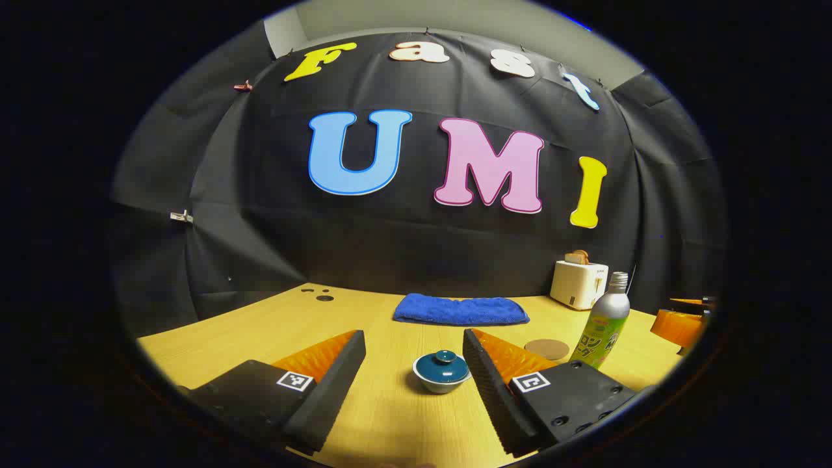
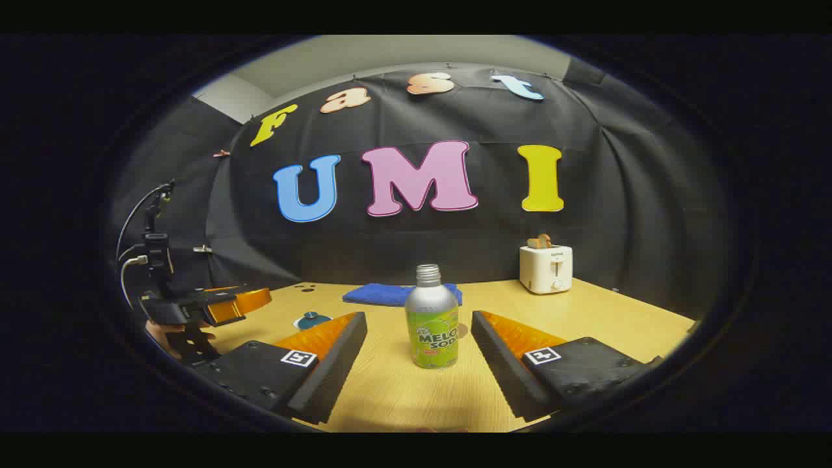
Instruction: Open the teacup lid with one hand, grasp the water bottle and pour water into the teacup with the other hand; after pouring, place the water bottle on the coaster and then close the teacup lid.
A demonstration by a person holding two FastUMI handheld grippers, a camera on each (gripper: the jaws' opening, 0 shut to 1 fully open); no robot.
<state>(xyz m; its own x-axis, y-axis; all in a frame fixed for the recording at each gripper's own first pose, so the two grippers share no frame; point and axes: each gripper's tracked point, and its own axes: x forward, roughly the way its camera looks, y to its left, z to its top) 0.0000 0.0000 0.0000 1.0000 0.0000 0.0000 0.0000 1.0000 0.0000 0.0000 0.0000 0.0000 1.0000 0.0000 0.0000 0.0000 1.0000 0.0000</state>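
Note:
A small teacup with a dark teal lid stands on the wooden table, just ahead of my left gripper, which is open with the cup between and beyond its fingertips. A silver bottle with a green label stands upright in front of my right gripper, also open, its fingers on either side and short of the bottle. The bottle shows at the right in the left gripper view, with a round brown coaster beside it. The teacup peeks out at the left in the right gripper view.
A folded blue towel lies at the back of the table. A white toaster with bread stands at the back right. The left gripper and a hand holding it are at the left of the right gripper view.

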